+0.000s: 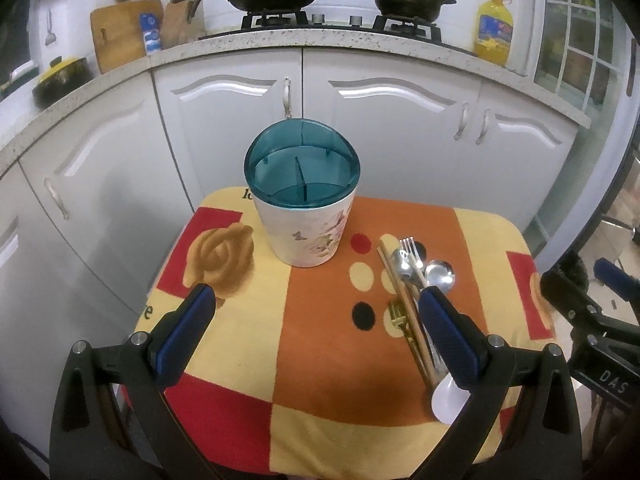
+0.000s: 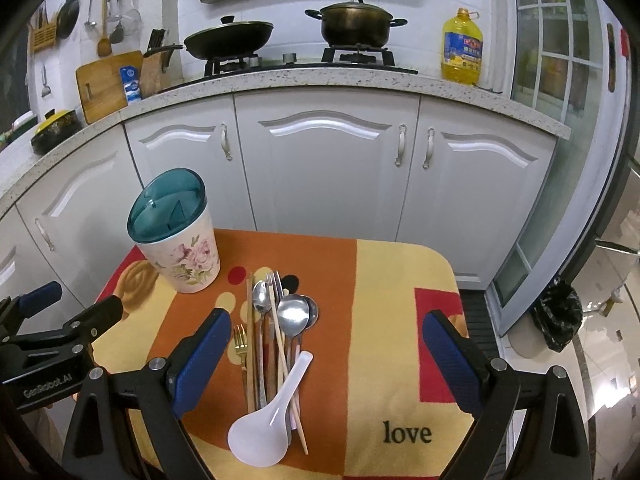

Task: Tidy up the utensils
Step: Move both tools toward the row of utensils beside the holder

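My left gripper (image 1: 314,304) hangs with its blue, pebble-textured pads spread wide and nothing between them; my right gripper (image 2: 326,332) is spread just as wide and equally empty, above the near end of the utensil pile.

The pile lies on a soft, fuzzy tablecloth (image 2: 392,280) of orange, cream and red blocks with dots, a tan rose and the word "love". In it I see a glossy white plastic soup spoon (image 2: 266,424) nearest me, two polished round steel ladle-spoons (image 2: 296,314) overlapping, a smaller oval steel spoon (image 2: 261,296), a steel fork (image 2: 275,282), a small gold fork (image 2: 240,342) at the left edge, and pale wooden chopsticks (image 2: 286,364) crossing the handles.

To the left of the pile, apart from it, stands the utensil holder: a tapered cream holder with printed pink flowers (image 2: 188,264), topped by a translucent teal plastic rim (image 1: 302,162). A divider splits its inside into compartments, and both look empty.

Behind the table run white panelled cabinet doors (image 2: 324,168) under a speckled stone counter (image 2: 320,80), with a dark lidded wok (image 2: 228,38), a dark lidded pot (image 2: 356,24) and a yellow oil bottle (image 2: 462,46) on top.
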The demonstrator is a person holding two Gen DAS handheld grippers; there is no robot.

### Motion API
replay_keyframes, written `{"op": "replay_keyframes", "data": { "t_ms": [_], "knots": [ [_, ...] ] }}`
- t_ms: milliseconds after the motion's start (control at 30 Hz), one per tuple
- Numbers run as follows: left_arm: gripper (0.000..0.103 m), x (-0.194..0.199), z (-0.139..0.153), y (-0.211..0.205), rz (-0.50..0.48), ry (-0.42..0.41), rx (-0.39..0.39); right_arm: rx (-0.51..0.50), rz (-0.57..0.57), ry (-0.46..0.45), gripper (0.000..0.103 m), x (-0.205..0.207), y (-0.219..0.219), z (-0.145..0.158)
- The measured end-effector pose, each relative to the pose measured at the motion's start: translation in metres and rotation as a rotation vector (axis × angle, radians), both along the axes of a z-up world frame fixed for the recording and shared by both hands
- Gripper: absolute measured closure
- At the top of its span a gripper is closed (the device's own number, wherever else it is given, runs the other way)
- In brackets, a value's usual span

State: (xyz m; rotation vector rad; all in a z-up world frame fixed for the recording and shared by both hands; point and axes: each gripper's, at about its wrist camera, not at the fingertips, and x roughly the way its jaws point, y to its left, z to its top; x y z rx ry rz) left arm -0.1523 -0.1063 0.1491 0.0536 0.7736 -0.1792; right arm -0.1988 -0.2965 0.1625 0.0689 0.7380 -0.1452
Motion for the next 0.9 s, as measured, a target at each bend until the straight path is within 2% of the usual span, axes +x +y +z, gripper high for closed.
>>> {"op": "replay_keyframes", "data": {
  "t_ms": [600,900],
  "knots": [
    [0.001,-0.0018,-0.0016,-0.0069,-0.004,-0.002,0.008,-0.021,-0.002,0.007,0.007,0.002,-0.0011,0.0003],
    [0.001,-0.0003,-0.0043,-0.0067,-0.008,0.015,0.001,-0.077,-0.018,0.008,0.007,0.002,0.0002,0.0001]
  ]
}}
